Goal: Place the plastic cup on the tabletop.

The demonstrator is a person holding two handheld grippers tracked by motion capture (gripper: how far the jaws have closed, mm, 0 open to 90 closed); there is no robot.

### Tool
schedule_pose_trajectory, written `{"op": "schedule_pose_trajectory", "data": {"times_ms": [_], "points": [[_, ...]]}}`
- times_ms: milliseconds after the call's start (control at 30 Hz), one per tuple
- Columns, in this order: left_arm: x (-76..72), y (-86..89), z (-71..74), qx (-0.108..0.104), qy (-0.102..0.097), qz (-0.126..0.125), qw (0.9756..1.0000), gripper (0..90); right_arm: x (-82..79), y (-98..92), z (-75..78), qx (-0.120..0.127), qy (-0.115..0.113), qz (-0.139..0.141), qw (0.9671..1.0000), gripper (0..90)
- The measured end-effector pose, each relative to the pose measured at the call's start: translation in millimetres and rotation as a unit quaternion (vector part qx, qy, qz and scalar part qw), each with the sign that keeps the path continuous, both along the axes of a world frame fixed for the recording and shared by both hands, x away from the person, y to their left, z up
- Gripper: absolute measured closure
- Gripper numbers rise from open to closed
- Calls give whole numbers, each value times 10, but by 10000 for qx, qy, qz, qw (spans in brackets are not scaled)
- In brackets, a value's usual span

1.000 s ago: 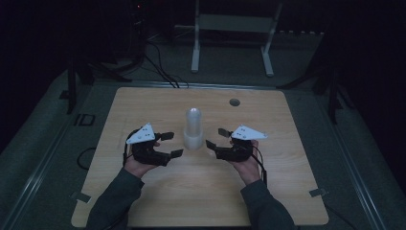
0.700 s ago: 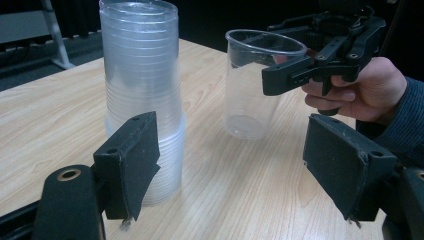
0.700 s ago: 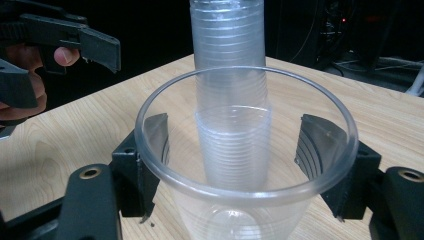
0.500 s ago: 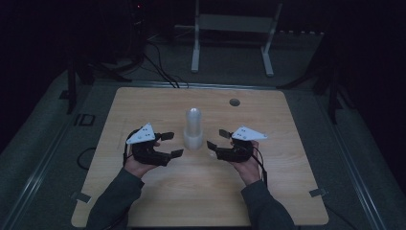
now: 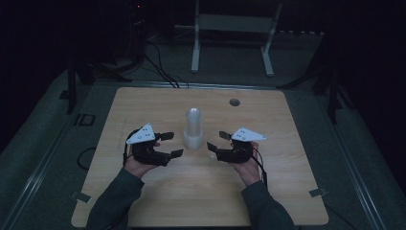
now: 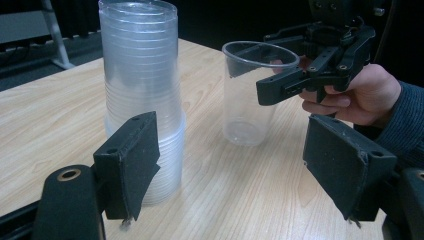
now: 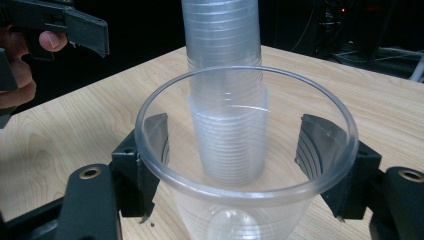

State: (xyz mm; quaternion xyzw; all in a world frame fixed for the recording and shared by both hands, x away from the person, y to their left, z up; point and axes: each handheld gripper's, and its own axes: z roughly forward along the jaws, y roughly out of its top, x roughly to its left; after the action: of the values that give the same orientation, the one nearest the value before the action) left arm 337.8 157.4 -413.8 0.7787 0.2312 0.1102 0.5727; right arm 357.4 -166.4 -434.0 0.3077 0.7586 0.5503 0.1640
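Here we hold a single clear cup [image 7: 247, 165] between the right jaws, which stand partly closed with a pad against each side of its wall, just under the rim. In the left gripper view the same cup [image 6: 252, 97] stands upright on the surface with the right gripper [image 6: 300, 75] clamped near its rim. Straight beyond the right jaws, a little apart from the cup, rises the stack [image 7: 227, 90] of nested cups. Our left gripper [image 5: 170, 144] has wide-open jaws with nothing between them; the stack [image 6: 142, 95] stands just ahead of its left jaw, not touched.

We judge that the thin wall is the chief risk: if the right jaws squeeze harder the cup could buckle or crack, and if they slacken it could slip or tip as we lift it. Swinging the cup toward the stack too low could knock the tall stack over, since nothing steadies it. The left jaws, closing carelessly, might catch the stack's lower cups off-centre and push it sideways.

The surface [image 5: 158, 108] is pale wood-grain board with a small round hole [image 5: 234, 102] near its far edge, beyond the right jaws. Otherwise it carries the stack [image 5: 194, 129] between the two grippers, with the right gripper [image 5: 218, 143] on the other side. The room is dark; a white frame [image 5: 234, 28] stands on the floor past the surface, and cables [image 5: 158, 67] trail there.
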Motion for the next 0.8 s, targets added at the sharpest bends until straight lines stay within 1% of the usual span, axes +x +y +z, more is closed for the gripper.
{"op": "schedule_pose_trajectory", "data": {"times_ms": [800], "points": [[1,-5,-5,-3,11,-6,10000,226,40,-33,-120,-77,179,-76,9998,289]]}}
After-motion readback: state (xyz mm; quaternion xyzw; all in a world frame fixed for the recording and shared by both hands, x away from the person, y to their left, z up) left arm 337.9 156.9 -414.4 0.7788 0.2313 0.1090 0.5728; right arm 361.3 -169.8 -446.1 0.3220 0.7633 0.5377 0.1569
